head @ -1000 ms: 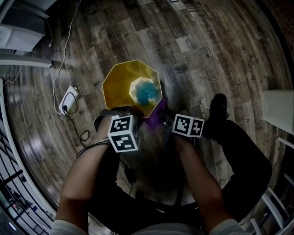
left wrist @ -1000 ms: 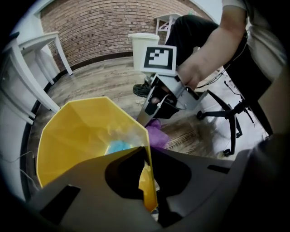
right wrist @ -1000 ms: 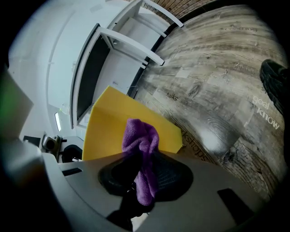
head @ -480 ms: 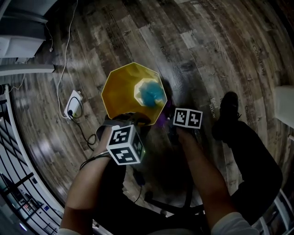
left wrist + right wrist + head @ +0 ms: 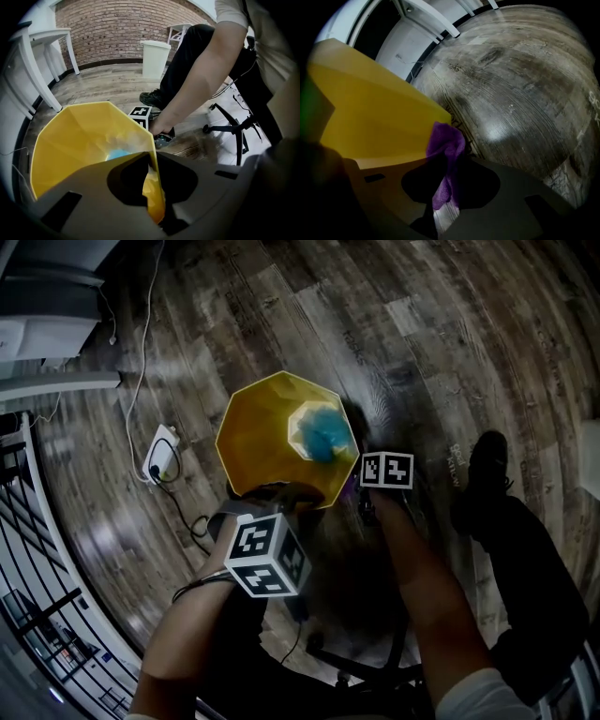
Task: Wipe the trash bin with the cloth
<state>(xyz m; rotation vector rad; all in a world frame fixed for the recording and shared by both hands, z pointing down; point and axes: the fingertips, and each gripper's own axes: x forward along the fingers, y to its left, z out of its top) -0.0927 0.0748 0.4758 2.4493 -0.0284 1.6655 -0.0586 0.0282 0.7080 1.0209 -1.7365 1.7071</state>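
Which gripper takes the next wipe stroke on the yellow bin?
Right. The right gripper is shut on the purple cloth, at the yellow trash bin's outer wall. The left gripper is clamped on the bin's rim, likely steadying it, and holds no cloth.

Dim overall; fisheye edges dark, warped; glare on floor (image 5: 501,131); right claw (image 5: 446,185) shadowed, blurred.

We count one yellow bin (image 5: 272,432), with one blue lump (image 5: 325,439) down inside it. One cloth (image 5: 446,140), purple. Two tongs in play: left tongs (image 5: 152,161) and right tongs (image 5: 451,161), a marker cube (image 5: 265,556) on each, so two. On the floor (image 5: 441,324): one plug block (image 5: 163,454), one shoe (image 5: 487,460), one chair base (image 5: 234,127), one white bin (image 5: 154,57).
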